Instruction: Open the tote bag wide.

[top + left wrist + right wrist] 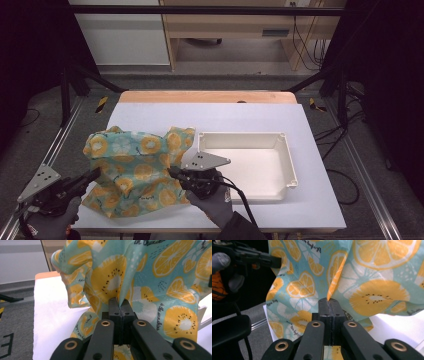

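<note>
While we held the cloth (131, 167) up over the table's (220, 117) left half, a slip looked likeliest: each pinch caught only a thin fold, so a tug sideways could have pulled it free, or dragged a hanging corner against the tray (247, 165) just to its right. Our left gripper (95, 173) was clamped on the cloth's left edge. Our right gripper (172, 172) was likewise closed tight on the right edge.

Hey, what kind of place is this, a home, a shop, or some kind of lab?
Most likely a lab recording rig: a white table inside a black metal frame, loose cables on the floor, and a handheld left gripper pinching a citrus-print cloth.
</note>
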Tool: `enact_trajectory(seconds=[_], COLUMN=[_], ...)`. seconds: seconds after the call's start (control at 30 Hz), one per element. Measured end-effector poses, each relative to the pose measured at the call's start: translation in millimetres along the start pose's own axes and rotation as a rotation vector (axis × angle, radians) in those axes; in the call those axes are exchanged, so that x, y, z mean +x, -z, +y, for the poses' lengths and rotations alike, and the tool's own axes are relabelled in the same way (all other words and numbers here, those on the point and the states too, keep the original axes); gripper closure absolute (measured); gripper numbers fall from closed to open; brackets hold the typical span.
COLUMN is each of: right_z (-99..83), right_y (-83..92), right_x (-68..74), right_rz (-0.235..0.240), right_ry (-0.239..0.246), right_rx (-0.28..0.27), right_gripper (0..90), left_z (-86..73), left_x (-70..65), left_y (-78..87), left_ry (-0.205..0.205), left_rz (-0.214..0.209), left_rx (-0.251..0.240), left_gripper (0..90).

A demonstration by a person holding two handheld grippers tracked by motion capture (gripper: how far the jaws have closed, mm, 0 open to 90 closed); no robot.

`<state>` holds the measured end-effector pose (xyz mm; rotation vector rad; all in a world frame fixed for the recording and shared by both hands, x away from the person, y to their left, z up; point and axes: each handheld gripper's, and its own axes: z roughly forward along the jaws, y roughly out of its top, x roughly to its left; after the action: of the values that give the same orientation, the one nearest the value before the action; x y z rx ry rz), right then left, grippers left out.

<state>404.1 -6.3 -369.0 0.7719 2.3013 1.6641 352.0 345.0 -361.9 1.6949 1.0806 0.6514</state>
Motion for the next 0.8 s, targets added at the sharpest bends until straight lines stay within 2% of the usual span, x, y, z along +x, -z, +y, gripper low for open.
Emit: enact_trajectory(seconds=[0.23, 0.37, 0.5, 0.53, 0.6, 0.63, 0.73, 0.8], right_z=[-2.5, 7.5, 23.1, 26.3, 30.6, 31.5, 29.9, 27.2], right_y=[-0.5, 7.6, 12.4, 12.0, 9.3, 7.1, 1.2, -0.6], right_x=[-2.2, -2.6, -3.6, -3.7, -3.7, -4.0, -6.1, -7.7], right_rz=[-0.011, -0.014, -0.038, -0.049, -0.061, -0.067, -0.081, -0.073], right_ry=[0.000, 0.001, -0.001, 0.003, 0.009, 0.015, 0.015, 0.007], right_rx=[0.013, -0.029, -0.088, -0.096, -0.096, -0.089, -0.054, -0.049], right_gripper=[86.0, 74.5, 59.8, 59.1, 60.0, 63.4, 80.4, 89.1], left_z=[-3.6, -3.6, -3.7, -3.7, -3.7, -3.6, -3.0, -1.3], left_x=[0.6, -0.1, -0.3, -0.1, 0.4, 0.5, 1.4, 2.2], left_y=[-3.3, -4.3, -4.6, -4.5, -4.5, -4.4, -3.5, -1.1], left_ry=[0.003, 0.001, 0.001, 0.001, 0.003, 0.004, 0.010, 0.015], left_rz=[0.004, 0.003, 0.002, 0.003, 0.002, 0.003, 0.005, 0.004], left_rx=[0.017, 0.021, 0.025, 0.025, 0.024, 0.022, 0.015, 0.002], left_gripper=[90.0, 90.0, 90.0, 90.0, 90.0, 90.0, 89.2, 84.7])
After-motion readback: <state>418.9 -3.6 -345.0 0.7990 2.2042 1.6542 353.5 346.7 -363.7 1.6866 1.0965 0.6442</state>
